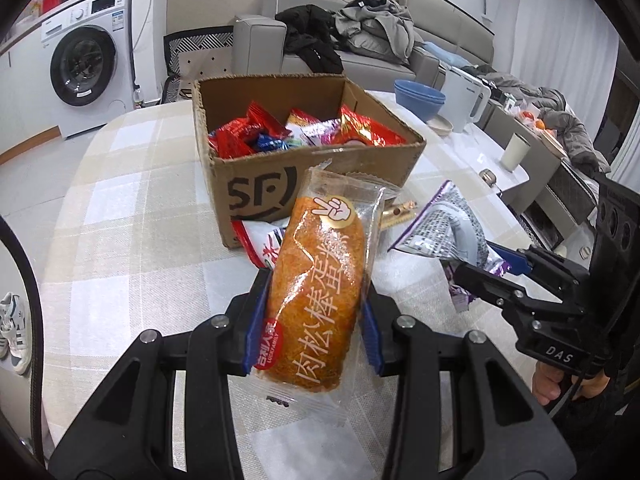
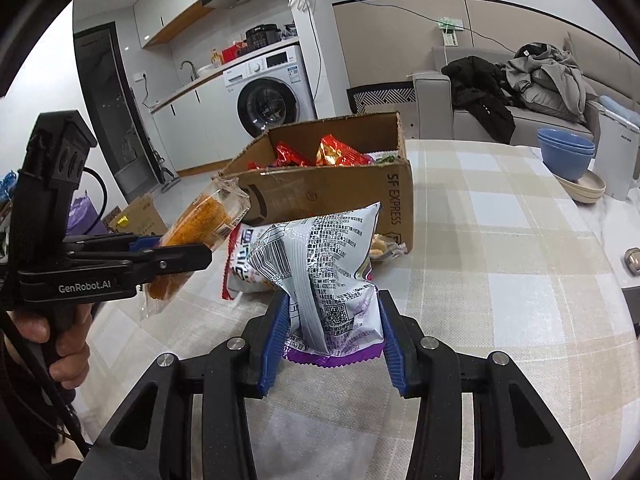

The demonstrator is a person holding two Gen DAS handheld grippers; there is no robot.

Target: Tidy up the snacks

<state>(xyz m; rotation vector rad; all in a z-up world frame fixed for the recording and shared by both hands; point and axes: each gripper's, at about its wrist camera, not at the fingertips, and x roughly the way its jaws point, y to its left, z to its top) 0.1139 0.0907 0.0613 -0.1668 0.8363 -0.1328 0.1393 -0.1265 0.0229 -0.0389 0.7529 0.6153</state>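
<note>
My left gripper (image 1: 316,312) is shut on an orange bread roll in a clear wrapper (image 1: 320,280) and holds it above the table, just short of the cardboard box (image 1: 320,168). The box holds several red and purple snack packs (image 1: 296,130). My right gripper (image 2: 334,328) is shut on a silver and purple snack bag (image 2: 324,276), held upright above the table near the box (image 2: 340,196). It also shows in the left wrist view (image 1: 476,264), to the right of the roll. A red and white snack bag (image 2: 240,268) and a small snack (image 2: 380,246) lie by the box front.
The checked tablecloth (image 2: 500,240) covers the table. Blue bowls (image 2: 566,152), a white kettle (image 1: 466,98) and a white cup (image 1: 516,152) stand at the far right. A sofa with clothes (image 1: 360,36) and a washing machine (image 1: 84,68) are behind.
</note>
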